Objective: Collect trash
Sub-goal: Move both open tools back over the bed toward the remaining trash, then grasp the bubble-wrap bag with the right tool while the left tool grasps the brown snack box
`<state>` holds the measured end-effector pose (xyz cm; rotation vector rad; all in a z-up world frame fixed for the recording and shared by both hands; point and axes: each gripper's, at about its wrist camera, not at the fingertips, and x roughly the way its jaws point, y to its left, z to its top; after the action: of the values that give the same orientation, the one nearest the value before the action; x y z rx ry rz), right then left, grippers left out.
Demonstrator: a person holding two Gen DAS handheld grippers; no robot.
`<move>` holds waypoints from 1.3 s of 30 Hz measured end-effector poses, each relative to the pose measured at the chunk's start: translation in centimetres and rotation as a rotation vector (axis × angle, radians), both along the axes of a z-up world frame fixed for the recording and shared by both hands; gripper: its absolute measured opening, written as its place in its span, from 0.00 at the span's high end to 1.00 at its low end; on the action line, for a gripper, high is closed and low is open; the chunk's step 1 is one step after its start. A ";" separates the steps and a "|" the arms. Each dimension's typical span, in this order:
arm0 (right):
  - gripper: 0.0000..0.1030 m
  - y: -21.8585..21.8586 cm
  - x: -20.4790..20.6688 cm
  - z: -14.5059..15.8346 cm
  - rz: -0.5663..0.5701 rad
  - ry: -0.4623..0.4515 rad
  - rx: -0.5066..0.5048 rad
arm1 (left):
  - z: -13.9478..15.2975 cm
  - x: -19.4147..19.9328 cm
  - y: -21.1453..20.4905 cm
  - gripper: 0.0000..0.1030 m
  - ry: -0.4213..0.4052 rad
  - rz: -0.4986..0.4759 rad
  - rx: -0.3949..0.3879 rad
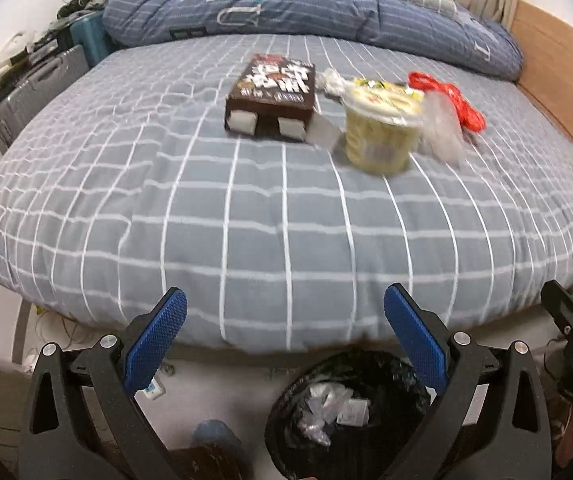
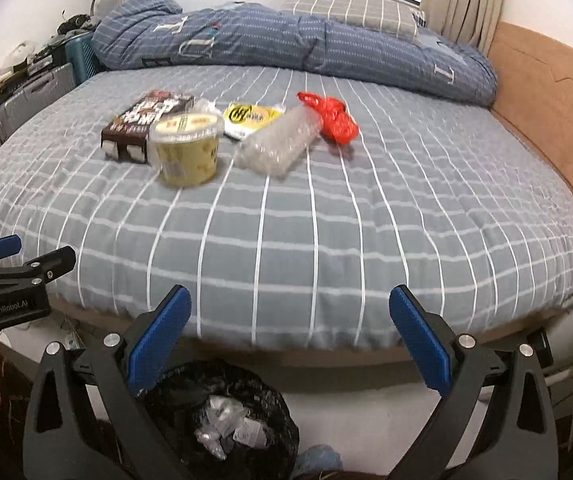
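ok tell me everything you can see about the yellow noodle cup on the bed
The noodle cup is a round, pale yellow tub, plastic or paper by its look, with a printed lid still on top. It stands upright on the checked bedsheet, beside the dark brown box, near the clear plastic wrapper. Neither gripper touches it. Motion blur hides its print.

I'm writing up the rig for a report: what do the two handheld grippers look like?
Both match: the left gripper and right gripper have black plastic arms with triangular cut-outs, silver rivets, and blue fingers with a knurled grip face. White "CenRobot.AI" lettering marks the left gripper's body in the right wrist view.
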<state>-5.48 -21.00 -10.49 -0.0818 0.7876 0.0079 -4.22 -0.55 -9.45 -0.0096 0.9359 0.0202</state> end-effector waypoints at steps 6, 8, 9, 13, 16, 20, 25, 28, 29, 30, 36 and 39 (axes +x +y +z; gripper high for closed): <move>0.07 0.2 3.5 1.2 0.003 -0.032 -0.005 | 1.4 2.8 1.0 0.06 -0.035 0.017 -0.004; 0.07 0.0 4.8 1.4 -0.002 -0.034 0.012 | 1.8 4.0 1.5 0.06 -0.043 0.030 -0.008; 0.07 -0.1 5.4 1.6 -0.007 -0.037 0.016 | 2.0 4.4 1.7 0.06 -0.048 0.035 -0.011; 0.07 0.1 7.4 1.7 -0.010 -0.039 0.017 | 2.6 6.4 2.3 0.06 -0.071 0.042 -0.021; 0.07 0.7 8.7 1.5 -0.001 -0.034 0.013 | 2.8 8.1 2.3 0.06 -0.080 0.035 -0.018; 0.07 1.1 10.5 1.5 0.002 -0.033 0.028 | 3.2 10.0 2.3 0.06 -0.091 0.036 -0.012; 0.07 0.5 13.0 1.7 -0.026 -0.037 0.040 | 3.6 12.5 2.6 0.06 -0.095 0.033 -0.005; 0.07 -0.2 14.8 1.6 -0.046 -0.023 0.064 | 3.7 14.4 2.4 0.06 -0.090 0.034 0.004; 0.07 -0.3 15.2 1.6 -0.052 -0.020 0.068 | 3.8 15.2 2.3 0.06 -0.092 0.033 0.008; 0.07 -0.5 16.0 1.6 -0.059 -0.015 0.074 | 3.9 15.7 2.1 0.06 -0.094 0.032 0.012; 0.07 -1.0 19.5 1.5 -0.073 0.020 0.103 | 2.9 19.5 1.4 0.06 -0.049 0.012 0.010; 0.07 -1.2 20.9 1.4 -0.071 0.032 0.091 | 2.1 20.6 1.1 0.06 -0.018 -0.005 0.017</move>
<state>15.45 -22.17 -9.12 0.0324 0.8203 -0.0229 16.43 0.54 -7.31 0.0081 0.9181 0.0231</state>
